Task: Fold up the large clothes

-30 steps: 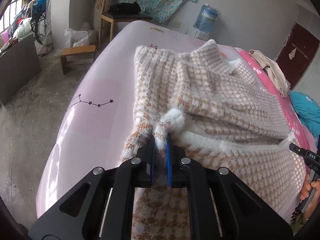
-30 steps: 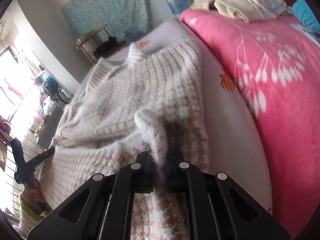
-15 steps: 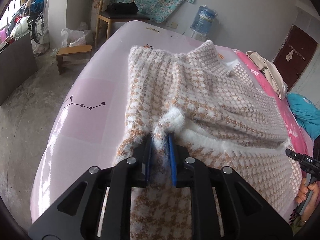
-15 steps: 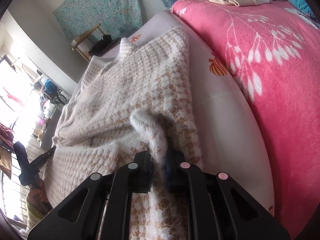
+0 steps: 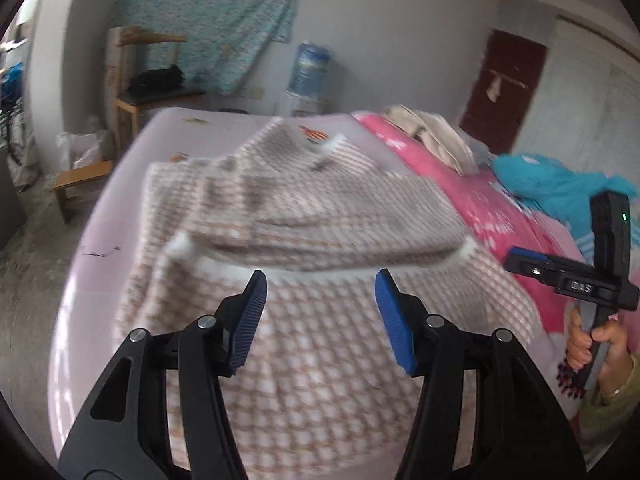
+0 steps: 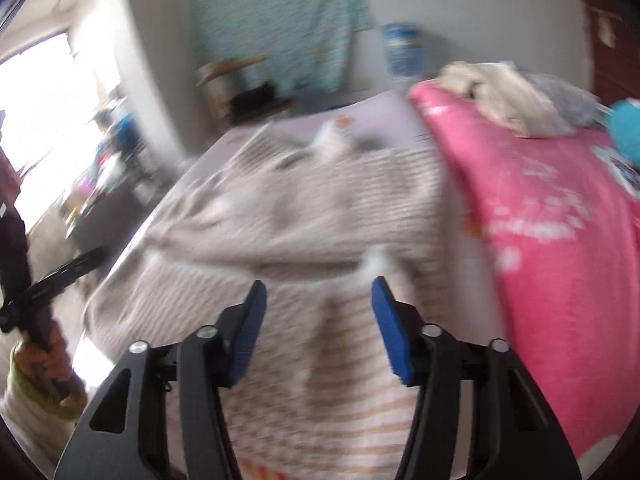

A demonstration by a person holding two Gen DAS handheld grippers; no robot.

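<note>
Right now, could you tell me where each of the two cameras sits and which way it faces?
Left wrist view: on the left gripper, looking along its open fingers across the sweater toward the far wall; the right hand with its gripper handle shows at the right edge.
Right wrist view: on the right gripper, fingers open, facing the same wall, the pink blanket to its right; the left hand shows at the left edge.
Shared: sweater, pink blanket, water jug, teal wall cloth.

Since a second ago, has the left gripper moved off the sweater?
Yes. The left gripper has opened and pulled back, letting go of the sweater edge. It now sits short of the folded edge, and more of the far wall shows above the bed.
</note>
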